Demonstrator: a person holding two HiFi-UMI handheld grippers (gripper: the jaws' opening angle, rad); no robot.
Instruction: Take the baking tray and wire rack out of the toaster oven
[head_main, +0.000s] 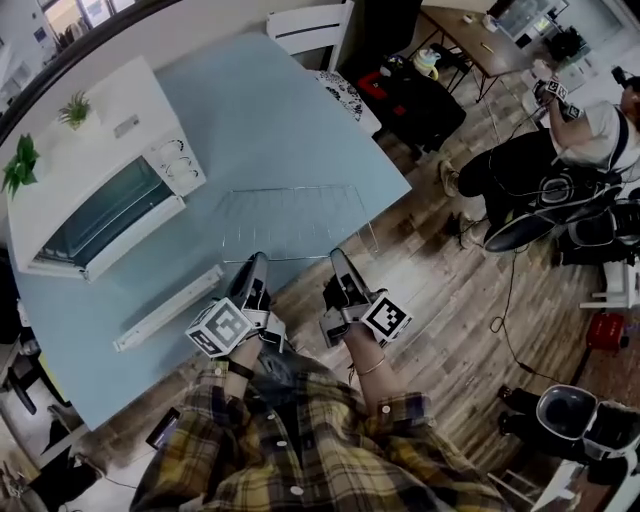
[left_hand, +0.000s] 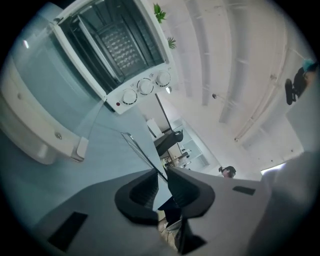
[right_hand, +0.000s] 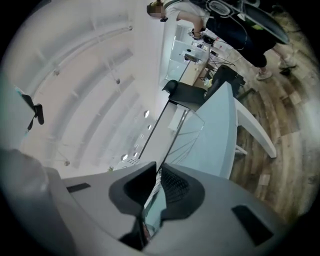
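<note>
While the oven (head_main: 90, 160) stood door-down at left, the left gripper (head_main: 257, 264) pinched the rack's (head_main: 295, 225) near edge wire, jaws almost closed. The rack was a thin wire grid, out over the table (head_main: 280, 110). The right gripper (head_main: 338, 262) pinched likewise. Judged: set-down step; next, lower flat and release. Tray not located.

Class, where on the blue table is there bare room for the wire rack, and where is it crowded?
Bare tabletop lies beyond the wire rack, between the toaster oven and the table's right edge. Crowded: near-left, by the open oven door and baking tray.
</note>
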